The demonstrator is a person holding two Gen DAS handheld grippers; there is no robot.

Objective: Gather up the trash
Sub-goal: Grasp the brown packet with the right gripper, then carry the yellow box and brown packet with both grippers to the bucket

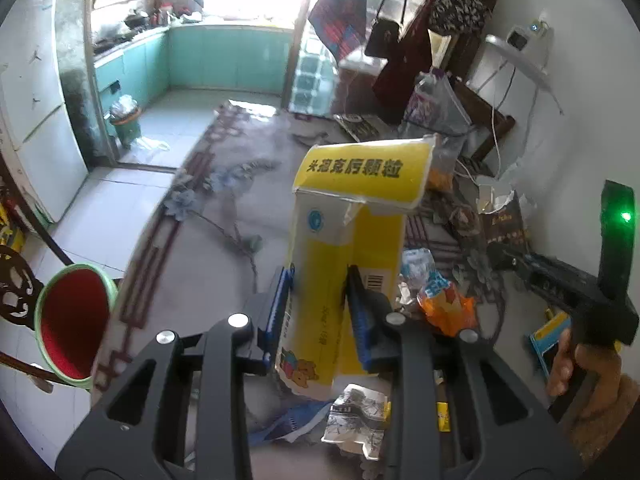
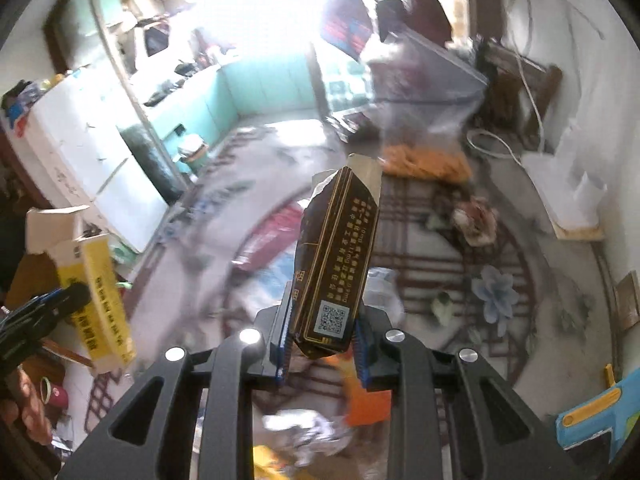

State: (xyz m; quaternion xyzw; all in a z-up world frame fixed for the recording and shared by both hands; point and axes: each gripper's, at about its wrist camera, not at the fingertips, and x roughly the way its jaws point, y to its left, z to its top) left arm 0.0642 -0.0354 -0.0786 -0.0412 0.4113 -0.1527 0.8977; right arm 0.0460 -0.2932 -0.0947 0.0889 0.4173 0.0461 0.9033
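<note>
With both claws loaded, carrying step of trash collection judged in hand. Left gripper [image 1: 316,312], lower centre of left wrist view: clamped narrow on yellow carton [image 1: 344,248], top flap torn open, lifted clear of patterned rug [image 1: 208,208]. Right gripper [image 2: 322,344], lower centre of right wrist view: closed on dark box [image 2: 334,264], upright and slightly tilted. More litter below on rug: orange wrapper [image 1: 448,308], crumpled paper [image 1: 360,412]. Red bucket with green rim [image 1: 72,320] at lower left edge of left view, a likely drop point. Next move judged: swing toward a bin, centre each item over the opening, then release.
</note>
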